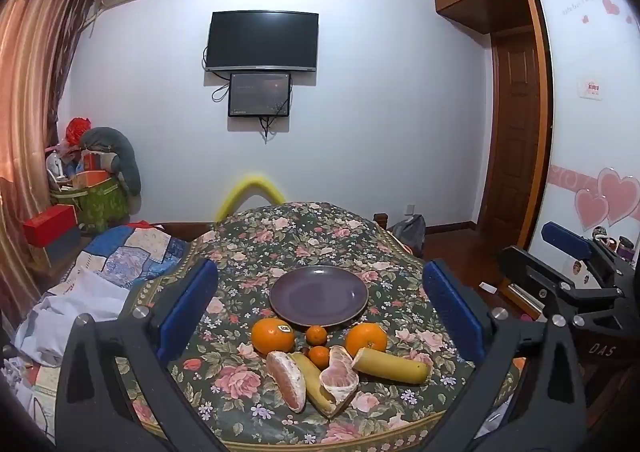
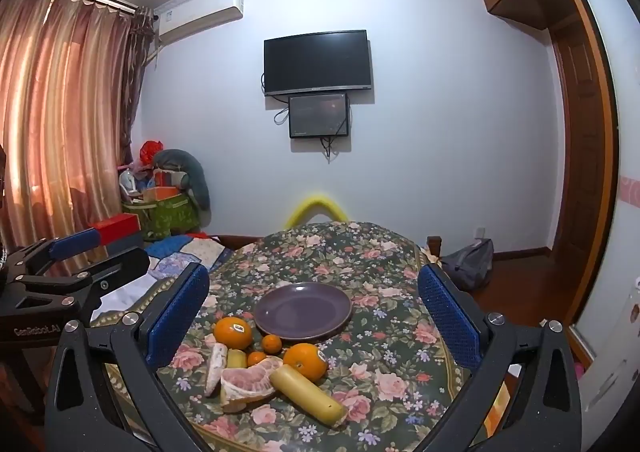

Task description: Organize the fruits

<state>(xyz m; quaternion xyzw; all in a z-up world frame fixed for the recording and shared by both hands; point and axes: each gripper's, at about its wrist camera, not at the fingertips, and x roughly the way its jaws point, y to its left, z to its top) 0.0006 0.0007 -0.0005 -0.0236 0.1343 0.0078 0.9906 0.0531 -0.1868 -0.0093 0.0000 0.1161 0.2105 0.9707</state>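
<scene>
An empty purple plate (image 1: 318,296) (image 2: 303,311) sits on the floral tablecloth. In front of it lie two oranges (image 1: 273,335) (image 1: 366,339), two small tangerines (image 1: 316,334) (image 1: 319,357), two pomelo pieces (image 1: 286,380) (image 1: 339,374) and two bananas (image 1: 390,365) (image 1: 314,382). In the right wrist view the near banana (image 2: 308,394) and a pomelo piece (image 2: 246,378) lie closest. My left gripper (image 1: 320,306) is open and empty, above and short of the fruit. My right gripper (image 2: 312,316) is open and empty, likewise short of the fruit.
The round table (image 1: 256,236) has a dark floral cloth; its edges fall off left and right. A bed with a patchwork quilt (image 1: 120,252) lies to the left. A grey bag (image 2: 468,264) sits on the floor at right. Each gripper shows in the other's view (image 1: 568,272) (image 2: 60,272).
</scene>
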